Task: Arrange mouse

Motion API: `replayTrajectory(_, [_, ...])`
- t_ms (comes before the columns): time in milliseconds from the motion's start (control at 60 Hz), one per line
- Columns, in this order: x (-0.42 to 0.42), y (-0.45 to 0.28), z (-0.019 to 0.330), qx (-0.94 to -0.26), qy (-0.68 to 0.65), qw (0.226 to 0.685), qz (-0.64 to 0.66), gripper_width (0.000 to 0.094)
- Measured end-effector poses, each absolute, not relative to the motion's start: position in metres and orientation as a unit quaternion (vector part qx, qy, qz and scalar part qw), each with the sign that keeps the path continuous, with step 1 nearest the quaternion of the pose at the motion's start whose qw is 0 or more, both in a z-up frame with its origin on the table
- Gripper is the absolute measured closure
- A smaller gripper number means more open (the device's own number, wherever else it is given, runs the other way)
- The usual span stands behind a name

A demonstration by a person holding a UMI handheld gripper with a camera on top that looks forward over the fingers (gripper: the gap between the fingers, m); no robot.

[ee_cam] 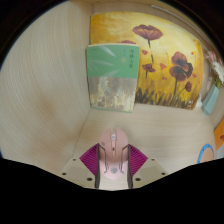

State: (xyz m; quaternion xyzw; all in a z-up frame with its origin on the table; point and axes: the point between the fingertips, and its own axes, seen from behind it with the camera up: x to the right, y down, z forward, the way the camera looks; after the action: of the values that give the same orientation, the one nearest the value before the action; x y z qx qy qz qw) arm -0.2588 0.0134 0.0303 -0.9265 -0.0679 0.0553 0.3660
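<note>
A pale pink mouse (113, 155) sits between my gripper's (113, 160) two fingers, its nose pointing away from me. The magenta pads (92, 157) press on both of its sides. The mouse is held over a light wooden table (50, 120). Its underside is hidden, so I cannot tell if it touches the table.
A pale green book (110, 75) lies beyond the fingers, next to a yellow mat with dark red flowers (165, 65). A blue object (211, 97) lies at the far right edge. An orange-rimmed thing (207, 152) shows at the right.
</note>
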Motion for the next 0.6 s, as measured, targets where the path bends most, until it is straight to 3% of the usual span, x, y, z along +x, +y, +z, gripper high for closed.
replayTrajectory(233, [-0.116, 0.053, 0.212, -0.866, -0.056, 0.497, 0.003, 0.056])
replayTrajectory(350, [-0.023, 0.052, 0.267, -0.844, -0.056, 0.532, -0.032, 0.056])
replayTrajectory(467, [0.058, 0.039, 0.269, -0.845, -0.052, 0.529, -0.056, 0.0561])
replayTrajectory(600, [0.125, 0.013, 0.2, -0.874, -0.036, 0.482, -0.058, 0.0563])
